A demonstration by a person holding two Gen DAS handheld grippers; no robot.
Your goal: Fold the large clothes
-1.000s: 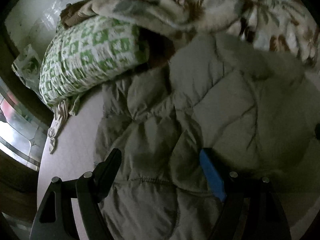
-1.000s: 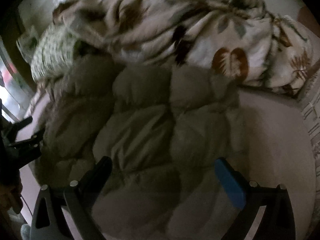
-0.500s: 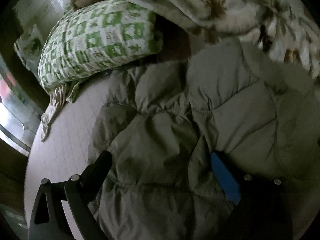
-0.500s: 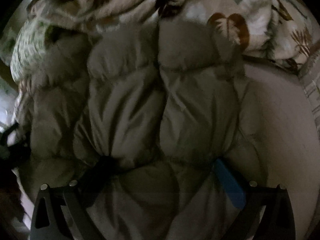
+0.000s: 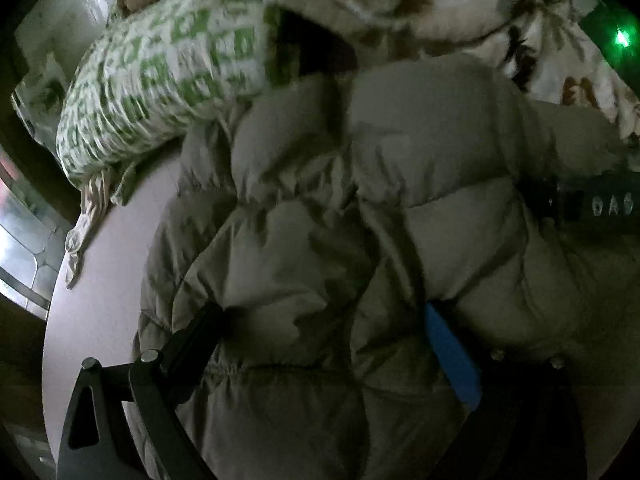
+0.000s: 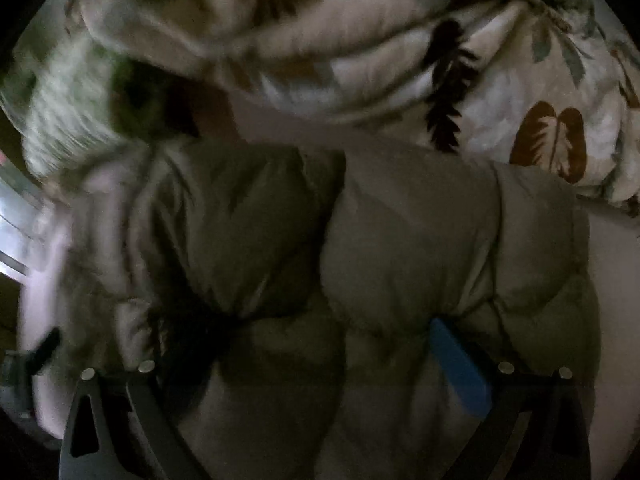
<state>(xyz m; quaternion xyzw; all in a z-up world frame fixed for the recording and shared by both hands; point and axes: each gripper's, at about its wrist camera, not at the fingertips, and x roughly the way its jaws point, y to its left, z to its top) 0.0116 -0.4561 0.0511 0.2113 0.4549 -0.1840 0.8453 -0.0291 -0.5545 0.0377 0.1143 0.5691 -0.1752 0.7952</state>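
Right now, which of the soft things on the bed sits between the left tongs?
The beige puffer jacket, plain and quilted; the green-checked pillow and leaf-print blanket lie beyond it.

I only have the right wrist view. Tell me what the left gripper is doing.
Observer: The left gripper is open over the jacket; its jaws have just been opening, with padding bulging between them.
Operator: Name that greenish blur at my upper left.
Observer: A pillow with a green-and-white pattern, just beyond the jacket.
Operator: Report anything else I'm missing.
Observer: A small green light glows beyond the leaf-print blanket.
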